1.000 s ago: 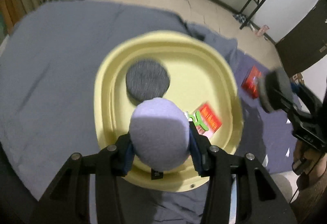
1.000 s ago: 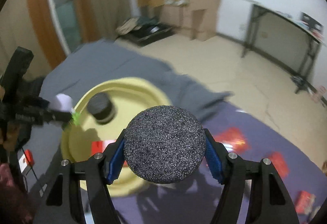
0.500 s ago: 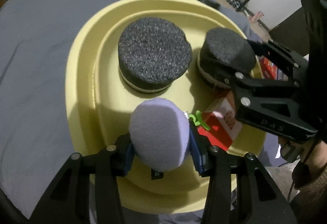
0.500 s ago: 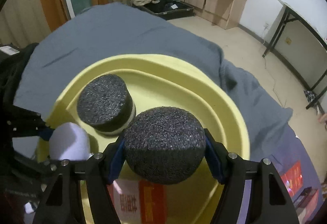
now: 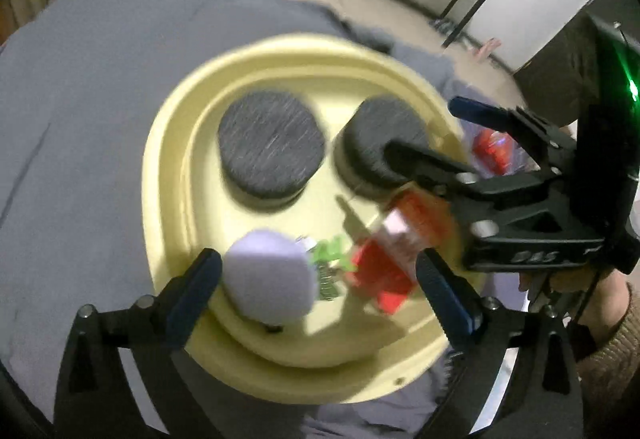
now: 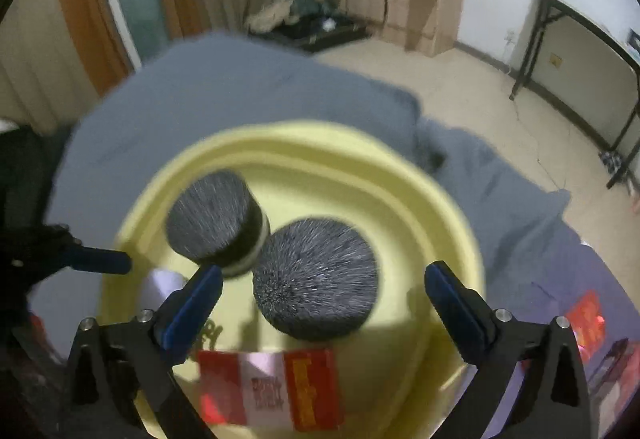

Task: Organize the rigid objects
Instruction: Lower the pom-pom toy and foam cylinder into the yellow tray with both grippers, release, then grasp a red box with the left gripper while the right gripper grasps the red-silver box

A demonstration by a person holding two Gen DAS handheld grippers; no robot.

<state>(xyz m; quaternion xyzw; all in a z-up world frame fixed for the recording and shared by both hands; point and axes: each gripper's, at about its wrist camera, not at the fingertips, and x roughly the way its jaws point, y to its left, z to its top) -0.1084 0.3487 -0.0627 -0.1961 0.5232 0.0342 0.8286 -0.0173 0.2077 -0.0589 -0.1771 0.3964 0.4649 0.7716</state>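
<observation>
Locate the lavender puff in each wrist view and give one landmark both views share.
Left wrist: the lavender puff sits low centre, beside the left finger, inside the yellow tray.
Right wrist: lavender puff peeks out low left, partly hidden behind this gripper's left finger.
Shared landmark: the red packet in the tray.

L tongs (image 5: 320, 287): jaws opening, angled down | R tongs (image 6: 324, 299): jaws opening, angled down

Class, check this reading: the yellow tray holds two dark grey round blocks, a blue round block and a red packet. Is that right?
One detail is wrong: the third round block is pale lilac, not blue, as the left wrist view shows. The rest stands: the yellow tray holds two dark grey round blocks and a red packet.
</observation>
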